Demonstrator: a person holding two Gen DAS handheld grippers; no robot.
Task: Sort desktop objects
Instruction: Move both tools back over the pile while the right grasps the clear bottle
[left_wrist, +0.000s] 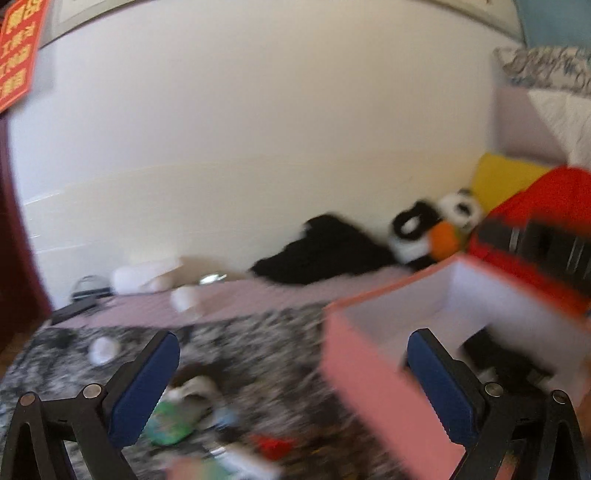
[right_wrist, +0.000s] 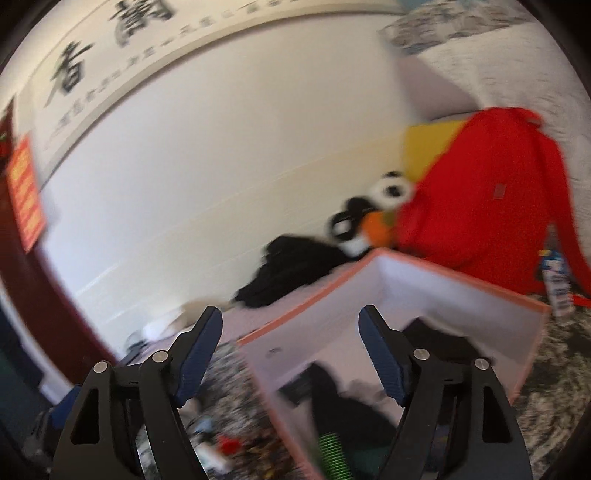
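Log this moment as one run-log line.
left tool: open, empty | right tool: open, empty, over pink box corner | box: some items inside | loose items remain on mottled surface

A mottled grey blanket (left_wrist: 258, 339) carries a pink box (right_wrist: 406, 295) and small clutter.

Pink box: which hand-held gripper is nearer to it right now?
Right, as far as the blur allows. The right hand-held gripper hangs over the pink box, above its left wall. The left hand-held gripper sits mostly left of it.
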